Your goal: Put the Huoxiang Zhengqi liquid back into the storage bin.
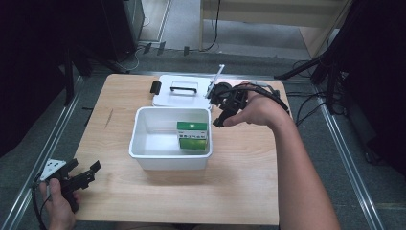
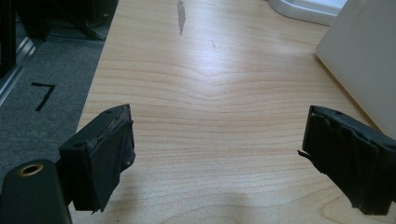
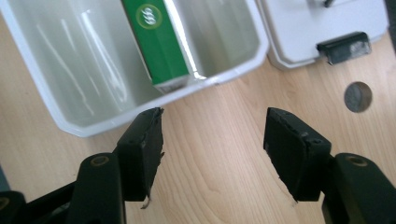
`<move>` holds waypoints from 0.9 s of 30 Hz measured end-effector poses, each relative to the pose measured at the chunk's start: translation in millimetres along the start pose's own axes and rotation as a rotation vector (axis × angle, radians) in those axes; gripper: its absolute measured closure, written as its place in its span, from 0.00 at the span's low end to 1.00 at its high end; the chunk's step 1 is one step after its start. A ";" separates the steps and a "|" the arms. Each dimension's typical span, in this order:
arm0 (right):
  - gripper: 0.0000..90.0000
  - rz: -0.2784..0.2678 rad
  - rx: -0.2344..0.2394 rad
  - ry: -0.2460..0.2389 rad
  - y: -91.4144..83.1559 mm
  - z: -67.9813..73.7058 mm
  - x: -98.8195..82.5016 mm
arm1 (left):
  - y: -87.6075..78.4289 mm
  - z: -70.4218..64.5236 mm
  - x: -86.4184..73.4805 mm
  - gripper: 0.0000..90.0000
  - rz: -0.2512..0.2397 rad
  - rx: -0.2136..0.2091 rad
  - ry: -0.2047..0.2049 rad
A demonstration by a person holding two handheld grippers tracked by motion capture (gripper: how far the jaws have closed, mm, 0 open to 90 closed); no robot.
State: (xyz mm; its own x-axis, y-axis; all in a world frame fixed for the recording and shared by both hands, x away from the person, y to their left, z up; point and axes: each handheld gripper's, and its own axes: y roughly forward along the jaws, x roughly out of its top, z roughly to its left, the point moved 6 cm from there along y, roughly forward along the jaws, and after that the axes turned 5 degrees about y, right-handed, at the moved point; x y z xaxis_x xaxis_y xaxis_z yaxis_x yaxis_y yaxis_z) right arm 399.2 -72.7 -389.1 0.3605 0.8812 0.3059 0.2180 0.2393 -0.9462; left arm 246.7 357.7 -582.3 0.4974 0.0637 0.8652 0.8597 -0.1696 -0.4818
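- Right, the green box (image 1: 192, 136) sits inside the white bin (image 1: 143, 158), against its right wall, so the packing step looks done as far as I can judge.
- The right claw (image 1: 221, 115) hovers just beside the bin's right rim, jaws spread and empty; in the right gripper view they hang over bare wood with the bin's edge just ahead.
- The left claw (image 1: 85, 174) waits well apart at the near left corner of the tabletop (image 1: 239, 182), jaws wide apart, nothing between them.
- Next up, I'd guess: the lid (image 1: 184, 91) lying flat behind the bin, touching its far rim. Its black handle (image 1: 184, 88) is the obvious grip, thin and raised.
- Materials: glossy hard plastic bin with rounded corners, printed cardboard box with crisp edges, pale wood grain, and worn, frayed black padding on the jaws.
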 end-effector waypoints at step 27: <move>0.00 -0.335 -0.136 0.531 -3.5 -41.2 -106.3 | -0.5 -0.2 -0.3 0.11 0.003 0.003 0.004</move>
State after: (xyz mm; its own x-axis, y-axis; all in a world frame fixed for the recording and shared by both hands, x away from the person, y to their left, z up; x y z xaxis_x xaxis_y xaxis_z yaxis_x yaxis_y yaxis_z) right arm 397.5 -184.0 -413.9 0.6457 0.4372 0.6260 0.4970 0.3818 -0.7793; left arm 246.1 357.6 -582.3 0.4995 0.0597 0.8643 0.8586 -0.1669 -0.4847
